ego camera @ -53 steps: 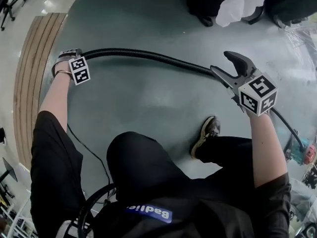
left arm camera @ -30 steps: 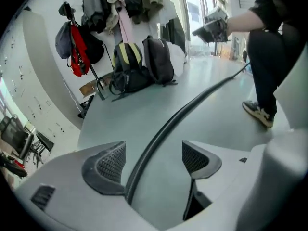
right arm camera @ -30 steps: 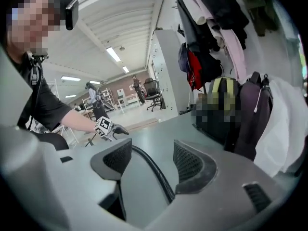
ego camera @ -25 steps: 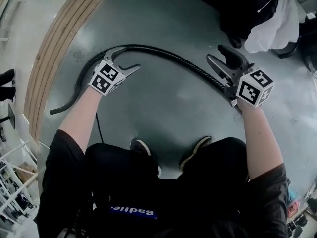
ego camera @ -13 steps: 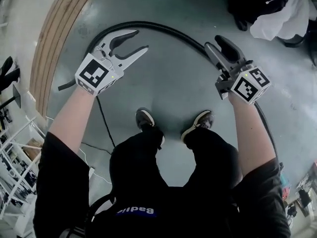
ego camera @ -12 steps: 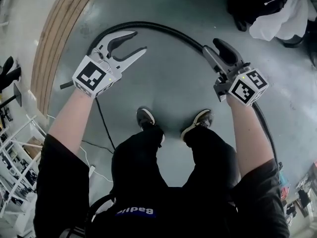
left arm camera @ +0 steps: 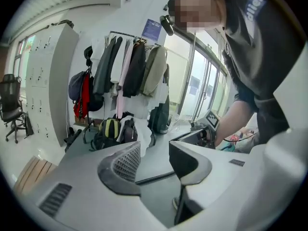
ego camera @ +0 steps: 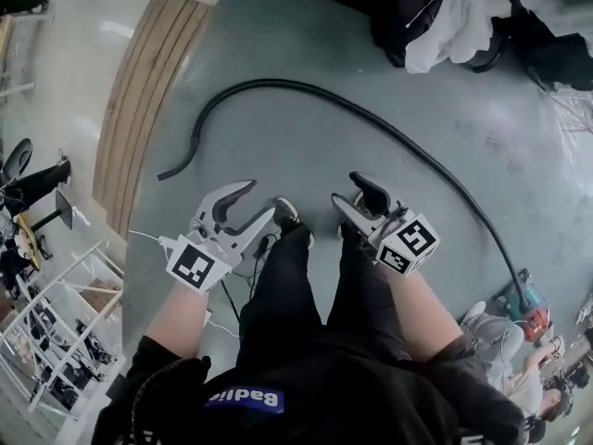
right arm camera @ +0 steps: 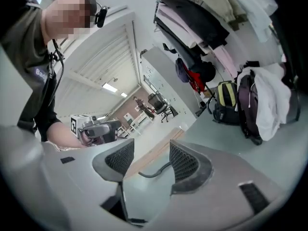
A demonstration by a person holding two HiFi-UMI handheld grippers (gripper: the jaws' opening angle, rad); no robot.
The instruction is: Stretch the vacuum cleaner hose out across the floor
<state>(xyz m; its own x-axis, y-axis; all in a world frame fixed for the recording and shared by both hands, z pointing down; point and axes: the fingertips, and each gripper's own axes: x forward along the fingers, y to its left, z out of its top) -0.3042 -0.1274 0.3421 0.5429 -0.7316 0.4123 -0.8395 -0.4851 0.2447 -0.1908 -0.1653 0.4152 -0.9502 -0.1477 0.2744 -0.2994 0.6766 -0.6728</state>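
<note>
The black ribbed vacuum hose (ego camera: 278, 82) lies loose on the grey floor in a long arc, its free end (ego camera: 165, 174) at the left and the other end running to the vacuum cleaner (ego camera: 526, 310) at the lower right. My left gripper (ego camera: 257, 200) hovers near the person's feet, well short of the hose; its jaws are closing with nothing between them. My right gripper (ego camera: 348, 191) stands open and empty beside it. Past the left gripper's (left arm camera: 154, 165) jaws, the hose (left arm camera: 154, 178) shows as a thin dark line. The right gripper view has the hose end (right arm camera: 155, 171) far beyond its jaws.
A strip of wooden boards (ego camera: 139, 109) runs along the left. Bags and clothes (ego camera: 445, 17) are piled at the top right. A white shelf rack (ego camera: 46, 341) stands at the lower left. A thin cable (ego camera: 243, 290) lies by the person's shoes (ego camera: 287, 215).
Both grippers have come off the hose and drawn back towards the person's feet. The hose now lies by itself on the floor, farther from them.
</note>
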